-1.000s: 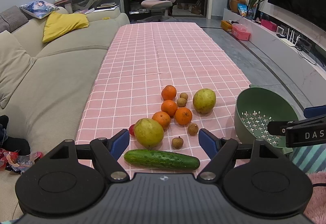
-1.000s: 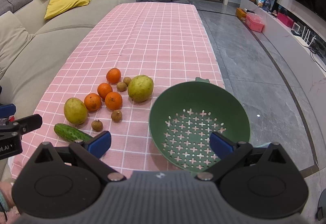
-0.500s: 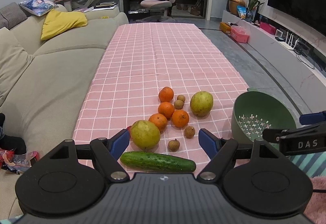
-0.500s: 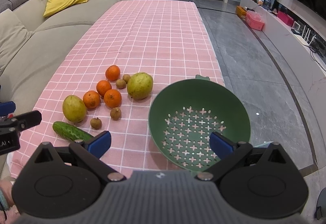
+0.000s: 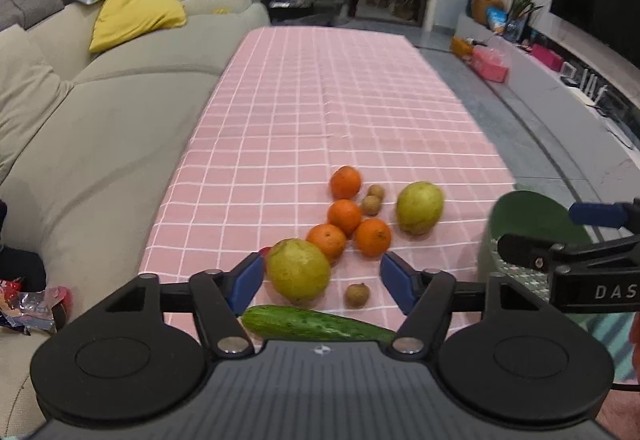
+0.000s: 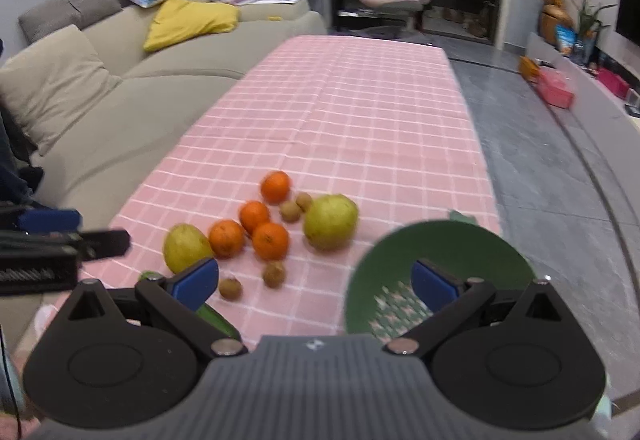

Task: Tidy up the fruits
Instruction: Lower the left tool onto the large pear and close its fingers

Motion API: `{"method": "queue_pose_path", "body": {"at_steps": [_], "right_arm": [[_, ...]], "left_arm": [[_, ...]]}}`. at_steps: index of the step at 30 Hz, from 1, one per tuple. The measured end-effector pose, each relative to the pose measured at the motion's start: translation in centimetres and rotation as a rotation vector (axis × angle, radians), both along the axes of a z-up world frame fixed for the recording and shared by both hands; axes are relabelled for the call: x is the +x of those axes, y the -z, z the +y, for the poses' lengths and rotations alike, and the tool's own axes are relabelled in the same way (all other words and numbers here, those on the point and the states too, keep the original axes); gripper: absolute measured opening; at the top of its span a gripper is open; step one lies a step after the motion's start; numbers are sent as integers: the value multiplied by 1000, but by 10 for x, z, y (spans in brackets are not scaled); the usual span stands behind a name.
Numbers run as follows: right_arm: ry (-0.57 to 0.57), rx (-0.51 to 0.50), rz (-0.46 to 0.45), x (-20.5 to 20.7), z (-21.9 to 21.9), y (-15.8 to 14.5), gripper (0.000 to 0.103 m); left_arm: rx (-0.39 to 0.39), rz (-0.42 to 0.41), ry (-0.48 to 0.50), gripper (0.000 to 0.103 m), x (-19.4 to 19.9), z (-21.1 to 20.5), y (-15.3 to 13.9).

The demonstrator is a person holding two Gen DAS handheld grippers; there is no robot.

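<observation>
On the pink checked cloth [image 5: 320, 112] lie two yellow-green pears [image 5: 298, 269] [image 5: 420, 207], several oranges [image 5: 344, 216], several small brown fruits [image 5: 357, 295] and a cucumber [image 5: 316, 325]. My left gripper [image 5: 322, 278] is open, its blue pads either side of the near pear and a small brown fruit, just above them. My right gripper [image 6: 314, 282] is open and empty, low over the cloth between the fruit [image 6: 330, 222] and the green colander [image 6: 440, 260]. The colander [image 5: 532, 224] stands at the cloth's right edge.
A beige sofa [image 5: 80, 128] runs along the table's left side. Grey floor [image 6: 560, 180] lies to the right, with a low TV shelf [image 5: 560, 80] beyond. The far half of the cloth holds nothing.
Both grippers have dropped lower and moved forward toward the fruit. The right gripper has swung left, so the colander now sits at its right pad. Nothing was taken hold of.
</observation>
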State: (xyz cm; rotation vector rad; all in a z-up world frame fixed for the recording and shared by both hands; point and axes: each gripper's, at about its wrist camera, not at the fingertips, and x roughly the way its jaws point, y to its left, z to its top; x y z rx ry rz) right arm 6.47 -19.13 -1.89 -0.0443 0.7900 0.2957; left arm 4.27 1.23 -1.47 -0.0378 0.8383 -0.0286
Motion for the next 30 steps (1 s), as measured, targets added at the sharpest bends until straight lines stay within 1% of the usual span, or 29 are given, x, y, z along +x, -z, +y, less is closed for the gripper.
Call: {"method": "queue_pose_path", "body": {"at_steps": [2, 3, 5, 8, 11, 13, 15, 16, 22, 26, 28, 30], "right_arm": [[-26, -10, -16, 10, 8, 1, 96], [-39, -19, -19, 15, 12, 3, 91], [-53, -37, -11, 25, 16, 8, 87], [-47, -48, 36, 49, 19, 20, 81], [-35, -51, 92, 75, 21, 34, 81], [-28, -33, 131, 93, 21, 45, 81], [-23, -38, 149, 107, 23, 55, 76], [-26, -40, 156, 113, 24, 59, 75], [-15, -42, 213, 148, 22, 85, 75], [-18, -41, 239, 165, 23, 100, 75], [-28, -44, 248, 169, 25, 106, 75], [-36, -55, 257, 173, 27, 112, 69]], "left_arm": [[-5, 22, -14, 77, 9, 4, 6], [-8, 36, -19, 77, 14, 6, 10], [-35, 67, -31, 77, 24, 10, 18], [-93, 114, -79, 78, 37, 18, 34], [-123, 171, -124, 78, 49, 26, 52], [-155, 202, -166, 78, 58, 32, 64], [-197, 227, -194, 78, 63, 37, 72], [-213, 237, -207, 79, 66, 39, 75], [-181, 275, -226, 79, 84, 35, 88], [-175, 287, -238, 79, 93, 36, 94], [-187, 292, -235, 79, 97, 37, 97], [-195, 295, -236, 79, 99, 38, 99]]}}
